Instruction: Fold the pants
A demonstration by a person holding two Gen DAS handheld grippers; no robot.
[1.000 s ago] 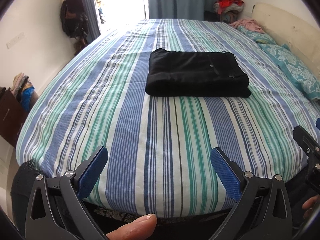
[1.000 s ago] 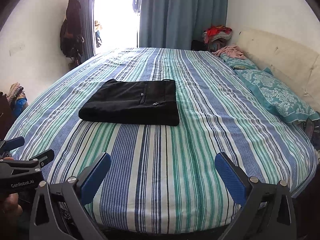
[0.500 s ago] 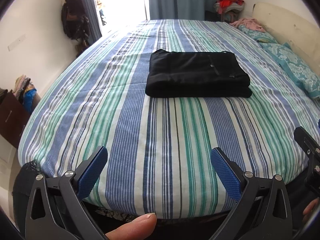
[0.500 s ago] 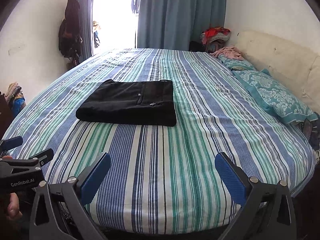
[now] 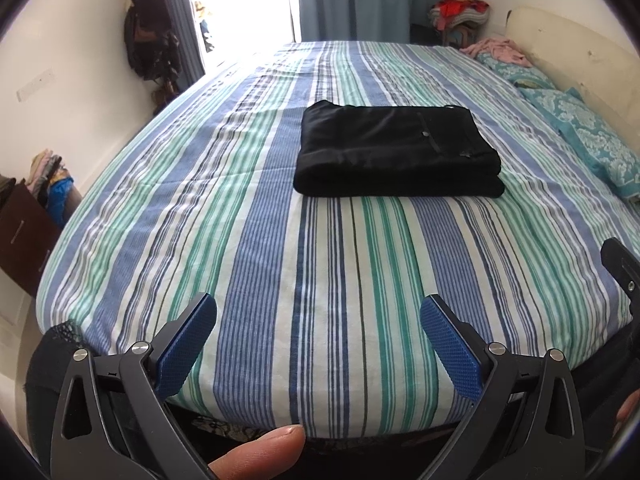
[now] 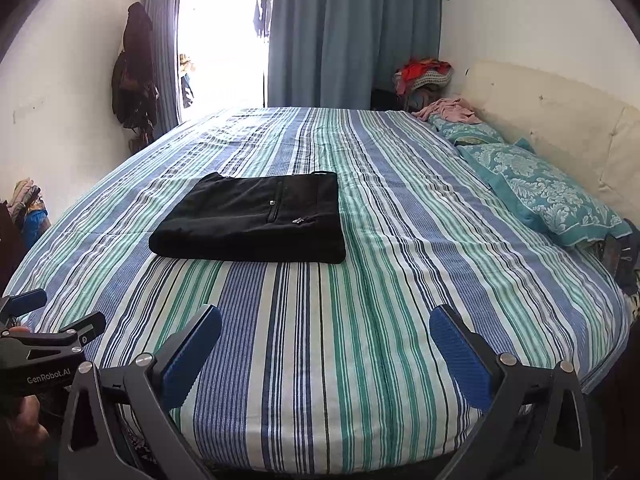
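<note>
Black pants (image 5: pixel 396 152) lie folded into a neat rectangle in the middle of the striped bed (image 5: pixel 256 240). They also show in the right wrist view (image 6: pixel 256 220). My left gripper (image 5: pixel 318 340) is open and empty, held back at the bed's near edge, well short of the pants. My right gripper (image 6: pixel 326 348) is open and empty too, at the near edge, to the right of the left one. The left gripper's body (image 6: pixel 44 344) shows at the lower left of the right wrist view.
Teal patterned pillows (image 6: pixel 536 196) and a cream headboard (image 6: pixel 560 120) line the bed's right side. A pink garment (image 6: pixel 452 110) lies at the far right corner. Dark clothes hang on the left wall (image 6: pixel 134 72). Blue curtains (image 6: pixel 352 32) and a bright doorway stand behind the bed.
Both grippers have drawn back a little from the bed and tilted up slightly. The folded pants have not moved. Both stay open.
</note>
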